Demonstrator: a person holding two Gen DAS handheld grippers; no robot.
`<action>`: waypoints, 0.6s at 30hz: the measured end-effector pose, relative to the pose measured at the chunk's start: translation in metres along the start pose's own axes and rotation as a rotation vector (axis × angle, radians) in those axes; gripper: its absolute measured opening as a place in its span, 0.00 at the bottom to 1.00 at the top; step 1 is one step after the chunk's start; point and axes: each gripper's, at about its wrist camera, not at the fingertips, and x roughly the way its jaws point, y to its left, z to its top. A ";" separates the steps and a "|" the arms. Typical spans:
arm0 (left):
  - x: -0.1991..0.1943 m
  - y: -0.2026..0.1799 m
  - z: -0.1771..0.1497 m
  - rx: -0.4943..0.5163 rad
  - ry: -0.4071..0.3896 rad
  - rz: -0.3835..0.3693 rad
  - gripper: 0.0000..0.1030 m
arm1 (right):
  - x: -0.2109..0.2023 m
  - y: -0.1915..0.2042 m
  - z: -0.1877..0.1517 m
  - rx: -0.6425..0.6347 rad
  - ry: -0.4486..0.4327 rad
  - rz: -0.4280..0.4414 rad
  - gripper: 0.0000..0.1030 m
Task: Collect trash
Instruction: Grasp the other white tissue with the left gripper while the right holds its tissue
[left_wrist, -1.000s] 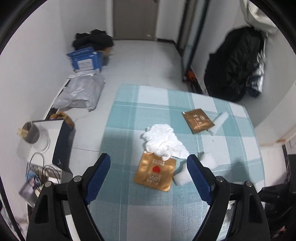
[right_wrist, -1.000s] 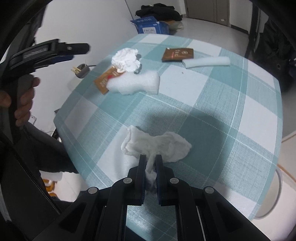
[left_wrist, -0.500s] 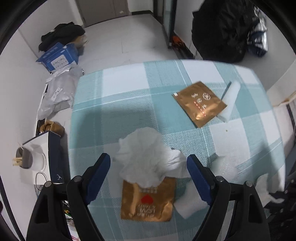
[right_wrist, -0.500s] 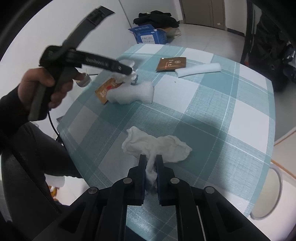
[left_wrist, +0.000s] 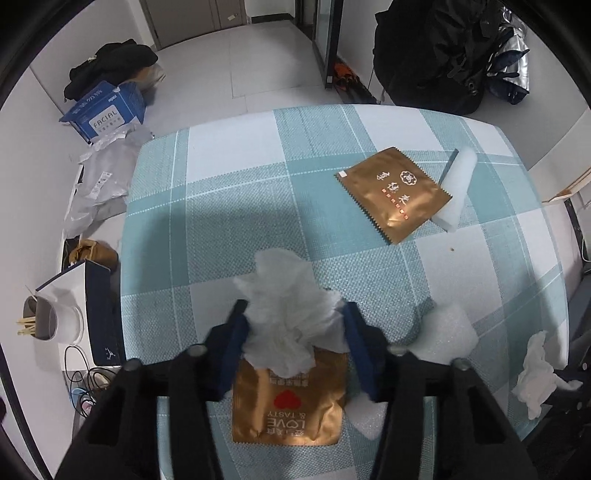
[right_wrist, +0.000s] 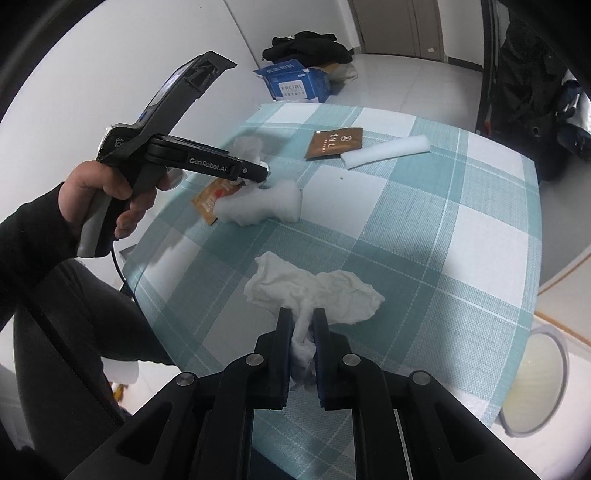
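My left gripper (left_wrist: 293, 314) has its blue fingers pressed against both sides of a crumpled white tissue (left_wrist: 286, 306) that lies on a gold snack wrapper (left_wrist: 288, 406). It also shows in the right wrist view (right_wrist: 264, 173). My right gripper (right_wrist: 303, 317) is shut on a flat crumpled tissue (right_wrist: 314, 291) at the table's near edge. A second gold wrapper (left_wrist: 393, 194), a white foam roll (left_wrist: 458, 188) and a white foam piece (left_wrist: 443, 336) lie on the checked tablecloth (left_wrist: 229, 221).
A round bin (right_wrist: 535, 380) stands on the floor right of the table. On the floor to the left are a blue box (left_wrist: 105, 110), grey plastic bags (left_wrist: 103, 177), a cup with sticks (left_wrist: 44, 321) and cables. Dark coats (left_wrist: 443, 51) hang at the back right.
My left gripper has moved forward over the table and down onto the crumpled tissue, and its fingers have closed in on it. My right gripper keeps its hold on the flat tissue.
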 end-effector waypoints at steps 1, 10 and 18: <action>0.000 -0.001 0.001 0.003 0.000 -0.003 0.32 | 0.001 0.000 0.001 -0.001 0.000 0.000 0.11; -0.001 0.003 0.001 -0.019 -0.006 -0.022 0.09 | 0.001 0.002 0.000 -0.004 -0.003 -0.011 0.11; -0.015 0.003 0.000 -0.057 -0.064 0.001 0.08 | -0.002 0.002 0.001 0.000 -0.019 -0.031 0.11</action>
